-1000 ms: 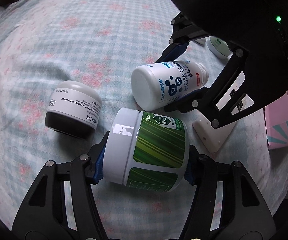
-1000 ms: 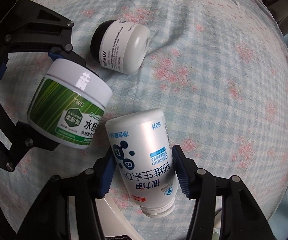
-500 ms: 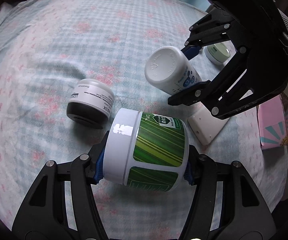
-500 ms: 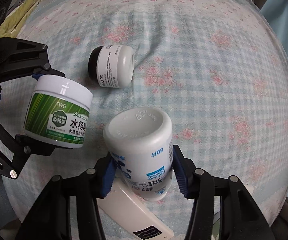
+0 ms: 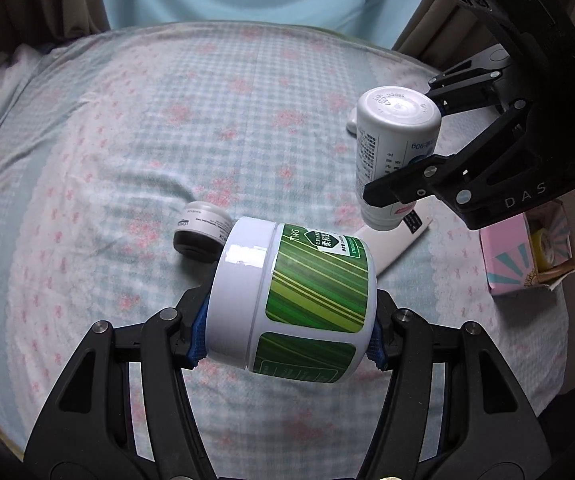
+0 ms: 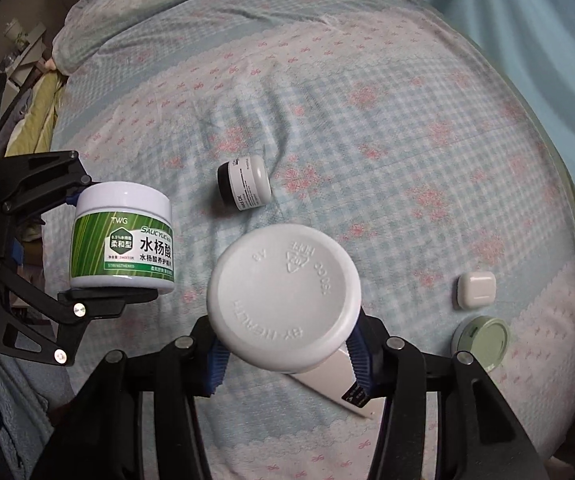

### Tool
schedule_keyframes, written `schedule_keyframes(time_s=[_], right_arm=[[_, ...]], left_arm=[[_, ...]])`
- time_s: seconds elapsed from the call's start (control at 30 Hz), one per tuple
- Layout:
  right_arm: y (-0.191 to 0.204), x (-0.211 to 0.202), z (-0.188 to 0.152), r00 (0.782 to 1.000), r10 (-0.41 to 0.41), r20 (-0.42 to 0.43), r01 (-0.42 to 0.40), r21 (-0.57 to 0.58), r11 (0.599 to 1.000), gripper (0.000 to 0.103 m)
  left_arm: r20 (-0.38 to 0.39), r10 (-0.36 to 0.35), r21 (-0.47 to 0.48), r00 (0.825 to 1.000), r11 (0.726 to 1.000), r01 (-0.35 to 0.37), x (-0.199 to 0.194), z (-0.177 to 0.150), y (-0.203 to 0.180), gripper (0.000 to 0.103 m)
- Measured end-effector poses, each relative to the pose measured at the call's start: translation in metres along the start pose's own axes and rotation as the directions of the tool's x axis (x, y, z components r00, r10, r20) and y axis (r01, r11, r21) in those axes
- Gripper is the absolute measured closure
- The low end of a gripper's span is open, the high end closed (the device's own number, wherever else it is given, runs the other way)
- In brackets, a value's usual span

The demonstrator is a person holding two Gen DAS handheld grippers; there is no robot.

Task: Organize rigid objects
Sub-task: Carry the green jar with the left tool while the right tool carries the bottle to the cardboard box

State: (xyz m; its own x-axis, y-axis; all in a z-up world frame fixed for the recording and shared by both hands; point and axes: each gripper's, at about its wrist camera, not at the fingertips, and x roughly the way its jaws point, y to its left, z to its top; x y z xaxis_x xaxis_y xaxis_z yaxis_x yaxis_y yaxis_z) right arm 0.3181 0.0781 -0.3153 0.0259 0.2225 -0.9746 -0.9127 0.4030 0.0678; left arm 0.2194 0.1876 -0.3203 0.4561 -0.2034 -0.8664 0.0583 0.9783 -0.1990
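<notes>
1. The left tool (image 5: 289, 338) is closed on the green-labelled jar (image 5: 295, 300), its blue pads pressed against the jar's lid side and base side. The jar is held clear above the bed (image 5: 127, 120), lying sideways in the left wrist view.
2. From the right wrist view the same jar (image 6: 123, 236) stands upright in the left tool (image 6: 75, 246), over the left part of the bed (image 6: 407, 140).
3. The right tool (image 6: 285, 354) is clamped on the white bottle (image 6: 285, 300), whose embossed bottom faces the camera. In the left wrist view the bottle (image 5: 395, 152) hangs cap-down in the right tool (image 5: 427, 140), lifted off the bed.
4. A small white jar with a black lid (image 6: 244, 187) lies on its side near the middle of the bed, apart from both tools; it shows just beyond the green-labelled jar in the left wrist view (image 5: 201, 230).
5. A flat white remote-like piece (image 6: 337, 380) lies on the bed beneath the held bottle.
6. Near the bed's right edge sit a white earbud case (image 6: 475, 290) and, just beside it, a round pale green tin (image 6: 481, 338).
7. A pink box (image 5: 527, 256) rests at the bed's right edge in the left wrist view.
</notes>
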Motion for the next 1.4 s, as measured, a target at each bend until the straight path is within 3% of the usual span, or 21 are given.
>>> schedule_keyframes(time_s=[0.3,0.67,1.0,1.4], right_arm=[[-0.001,-0.115,-0.076,0.991,-0.039,0.125,0.017,0.171,0.985,0.057],[-0.020,-0.221,-0.191,0.970,-0.143,0.197,0.082,0.291,0.953,0.057],[-0.056,-0.253,-0.310,0.969,-0.187,0.162,0.110,0.398,0.911,0.057],[-0.112,-0.239,-0.449,0.978,-0.184,0.095,0.088,0.614,0.784,0.057]], left_arm=[[0.044,-0.038,0.068,0.998,0.997,0.035,-0.080,0.026,-0.069,0.047],[0.072,-0.103,0.175,0.992,0.980,0.089,-0.118,0.053,-0.192,0.047],[0.037,-0.181,0.285,0.983,0.944,0.164,-0.099,0.070,-0.319,0.047],[-0.102,-0.229,0.389,0.968,0.886,0.250,-0.019,0.062,-0.430,0.048]])
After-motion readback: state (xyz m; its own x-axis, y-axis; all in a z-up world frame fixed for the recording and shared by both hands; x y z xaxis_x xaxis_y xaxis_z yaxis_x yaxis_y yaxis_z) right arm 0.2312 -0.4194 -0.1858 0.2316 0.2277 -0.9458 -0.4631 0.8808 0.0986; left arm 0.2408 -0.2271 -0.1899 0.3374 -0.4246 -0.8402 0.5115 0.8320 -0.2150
